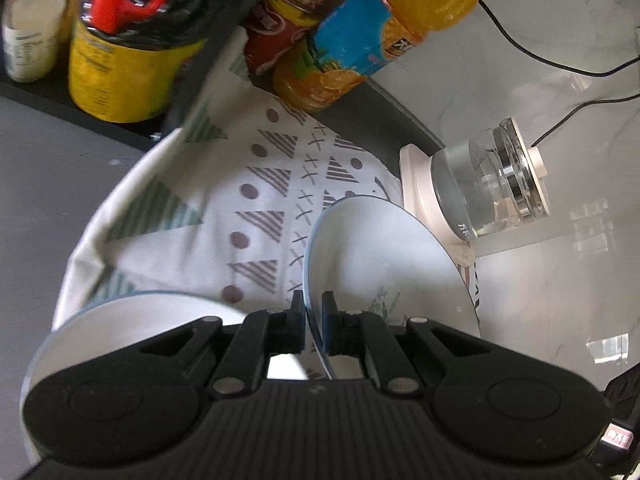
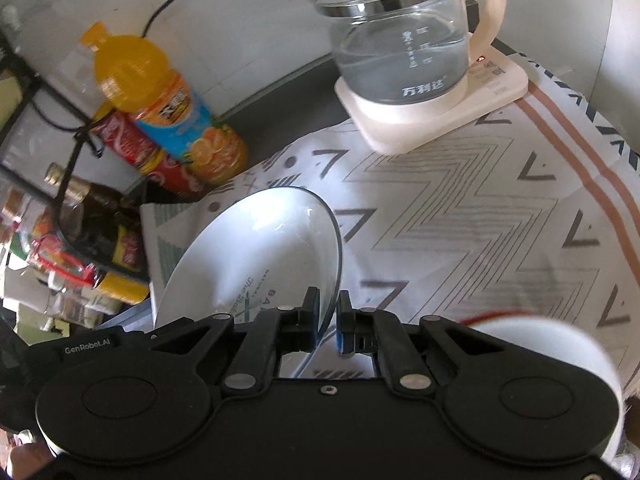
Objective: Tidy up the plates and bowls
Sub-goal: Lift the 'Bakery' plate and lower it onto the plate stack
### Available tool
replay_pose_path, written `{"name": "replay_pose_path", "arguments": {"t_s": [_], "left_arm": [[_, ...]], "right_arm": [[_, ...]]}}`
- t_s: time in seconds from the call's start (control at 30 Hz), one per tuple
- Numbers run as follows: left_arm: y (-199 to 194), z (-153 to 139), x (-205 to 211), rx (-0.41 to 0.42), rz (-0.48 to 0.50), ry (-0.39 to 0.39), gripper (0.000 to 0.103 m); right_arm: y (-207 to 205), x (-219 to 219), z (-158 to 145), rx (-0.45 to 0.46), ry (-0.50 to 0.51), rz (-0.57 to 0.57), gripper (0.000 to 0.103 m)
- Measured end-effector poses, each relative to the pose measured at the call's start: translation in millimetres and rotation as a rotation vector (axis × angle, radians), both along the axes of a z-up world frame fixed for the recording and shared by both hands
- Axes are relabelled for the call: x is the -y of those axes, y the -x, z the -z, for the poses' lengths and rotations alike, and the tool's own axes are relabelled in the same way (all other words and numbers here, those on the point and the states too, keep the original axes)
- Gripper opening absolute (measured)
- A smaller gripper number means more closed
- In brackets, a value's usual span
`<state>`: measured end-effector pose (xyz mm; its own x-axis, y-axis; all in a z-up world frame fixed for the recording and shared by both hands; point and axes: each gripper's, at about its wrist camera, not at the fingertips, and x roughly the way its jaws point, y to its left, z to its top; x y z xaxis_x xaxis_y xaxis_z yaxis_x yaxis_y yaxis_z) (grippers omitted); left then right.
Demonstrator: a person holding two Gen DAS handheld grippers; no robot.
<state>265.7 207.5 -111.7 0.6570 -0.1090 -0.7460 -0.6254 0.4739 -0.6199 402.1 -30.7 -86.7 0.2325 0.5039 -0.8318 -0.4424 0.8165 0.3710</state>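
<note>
A white plate is being pinched by its rim in the left gripper and carried tilted above the patterned cloth, while a second white plate is being gripped the same way in the right gripper. A carrying step is judged to be in hand. Next, each plate is probably being called to a stacking spot, clear of the kettle and the juice bottle.

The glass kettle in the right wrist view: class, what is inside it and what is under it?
The glass kettle holds clear water. It stands on a cream base, which rests on the patterned cloth. What lies under the base is covered.
</note>
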Motion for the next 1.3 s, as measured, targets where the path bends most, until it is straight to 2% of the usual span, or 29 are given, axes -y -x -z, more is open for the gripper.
{"name": "replay_pose_path", "arguments": {"t_s": [0.37, 0.7, 1.0, 1.3], "left_arm": [[57, 0, 2, -0.011, 0.030, -0.030, 0.005], [103, 11, 13, -0.049, 0.033, -0.054, 0.006], [129, 27, 17, -0.093, 0.026, -0.053, 0.006], [133, 35, 21, -0.127, 0.031, -0.068, 0.008]], "right_arm": [[58, 6, 3, 0.013, -0.017, -0.033, 0.009], [101, 5, 17, 0.036, 0.002, -0.116, 0.009], [122, 3, 35, 0.013, 0.025, -0.161, 0.009], [127, -2, 47, -0.003, 0.049, -0.168, 0.009]]}}
